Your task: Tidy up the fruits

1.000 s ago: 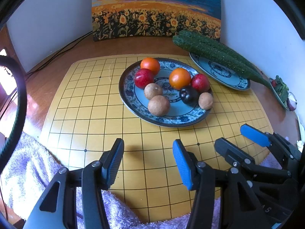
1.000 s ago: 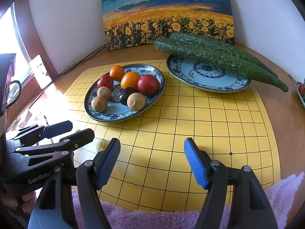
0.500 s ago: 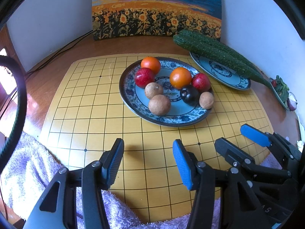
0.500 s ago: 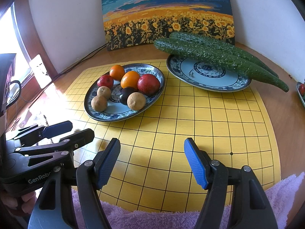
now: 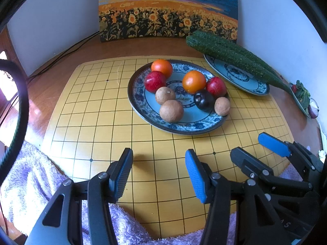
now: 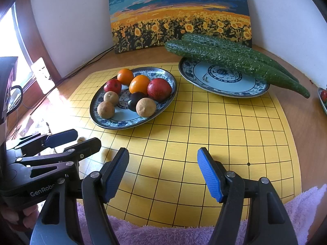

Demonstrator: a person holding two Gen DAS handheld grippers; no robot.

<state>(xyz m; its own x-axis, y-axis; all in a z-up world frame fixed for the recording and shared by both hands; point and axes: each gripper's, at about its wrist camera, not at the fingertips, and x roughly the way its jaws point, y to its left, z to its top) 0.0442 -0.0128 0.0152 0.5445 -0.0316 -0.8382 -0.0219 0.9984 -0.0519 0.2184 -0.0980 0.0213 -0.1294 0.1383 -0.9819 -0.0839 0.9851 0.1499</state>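
Observation:
A blue patterned plate (image 5: pixel 141 106) (image 6: pixel 167 81) on the yellow grid board holds several fruits: two oranges (image 5: pixel 193 81) (image 6: pixel 139 84), two red apples (image 5: pixel 155 81) (image 6: pixel 159 89), three brown round fruits (image 5: pixel 171 110) (image 6: pixel 146 107) and a dark plum (image 5: pixel 203 99) (image 6: pixel 135 100). My left gripper (image 5: pixel 159 173) is open and empty, low over the board's near edge, short of the plate. My right gripper (image 6: pixel 163 173) is open and empty beside it; it also shows in the left wrist view (image 5: pixel 257 153).
A second blue plate (image 6: pixel 222 83) (image 5: pixel 251 83) at the back right carries two long cucumbers (image 6: pixel 231 59) (image 5: pixel 231 55). A sunflower painting (image 6: pixel 179 20) leans on the wall. A purple towel (image 5: pixel 30 187) (image 6: pixel 302 206) lies along the near edge. A small dish of vegetables (image 5: pixel 304 100) sits far right.

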